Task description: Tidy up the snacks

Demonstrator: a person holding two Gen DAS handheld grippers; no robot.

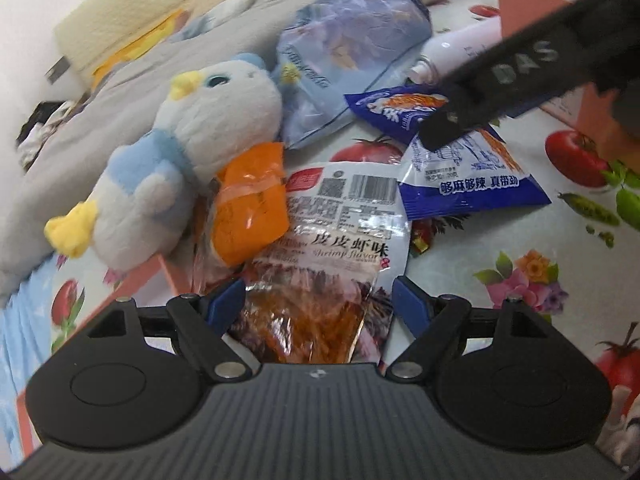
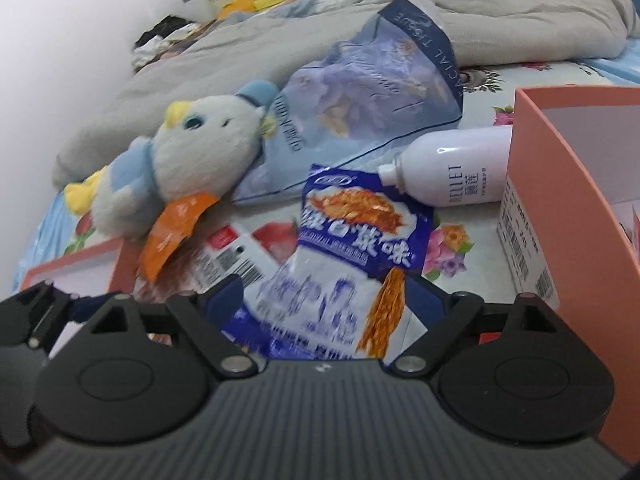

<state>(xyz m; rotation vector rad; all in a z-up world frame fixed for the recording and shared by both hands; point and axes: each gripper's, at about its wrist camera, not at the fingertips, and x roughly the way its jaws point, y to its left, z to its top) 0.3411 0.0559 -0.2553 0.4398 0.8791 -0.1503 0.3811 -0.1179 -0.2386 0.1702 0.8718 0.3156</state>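
Two grippers spread wide: left gripper (image 1: 318, 304) straddles the shrimp packet (image 1: 332, 240), right gripper (image 2: 324, 300) the blue packet (image 2: 340, 260) on the bedsheet (image 1: 500, 240). Slippery film (crinkly stuff) could slide free, or the orange packet (image 1: 250, 208) snag.

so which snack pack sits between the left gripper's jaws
The shrimp flavour pack, white with a barcode and a clear bottom showing orange strips. The blue pack and the orange pack lie farther off.
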